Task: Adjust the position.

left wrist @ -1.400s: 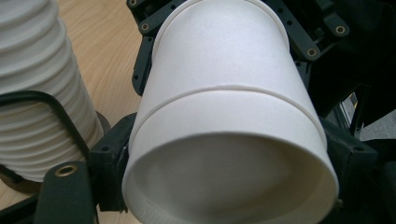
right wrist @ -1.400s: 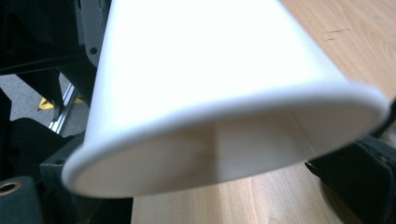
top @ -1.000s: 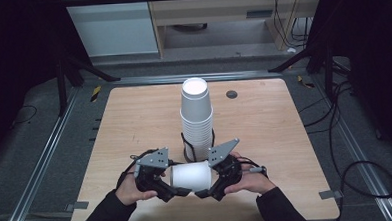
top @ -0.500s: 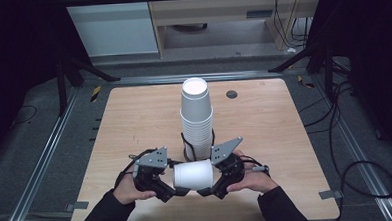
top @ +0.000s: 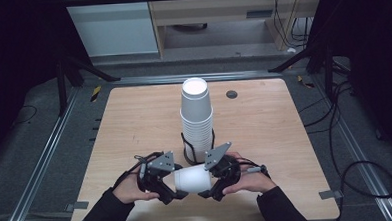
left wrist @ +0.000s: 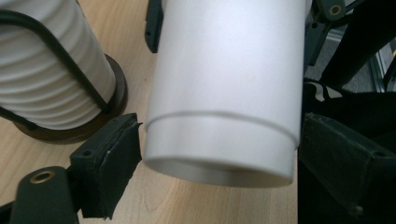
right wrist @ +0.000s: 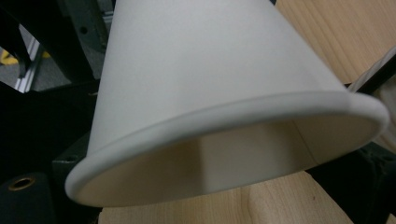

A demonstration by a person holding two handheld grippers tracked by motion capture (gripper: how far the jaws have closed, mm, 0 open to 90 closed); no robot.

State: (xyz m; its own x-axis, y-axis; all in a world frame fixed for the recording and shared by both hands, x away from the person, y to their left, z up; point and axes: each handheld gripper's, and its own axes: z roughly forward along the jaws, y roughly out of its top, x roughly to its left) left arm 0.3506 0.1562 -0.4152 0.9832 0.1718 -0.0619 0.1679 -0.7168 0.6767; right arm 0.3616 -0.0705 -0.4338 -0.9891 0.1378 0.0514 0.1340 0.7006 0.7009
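One white paper cup (top: 193, 178) lies on its side at the near edge of the table (top: 285, 136), lifted between the two hand-held grippers, just near of the tall stack of paper cups (top: 197, 118) standing in its black wire holder (top: 186, 148). The high view shows the left hand-held gripper (top: 173, 191) at the cup's left end and the right hand-held gripper (top: 210, 189) at its right end, each in one of the person's hands.

The left gripper view adds that this end is the cup's closed base (left wrist: 224, 154): the jaws stand apart on either side of it, the left pad just beside the wall, contact unclear. The right gripper view shows the open rolled rim (right wrist: 224, 140) facing its camera; whether its jaws grip cannot be told.
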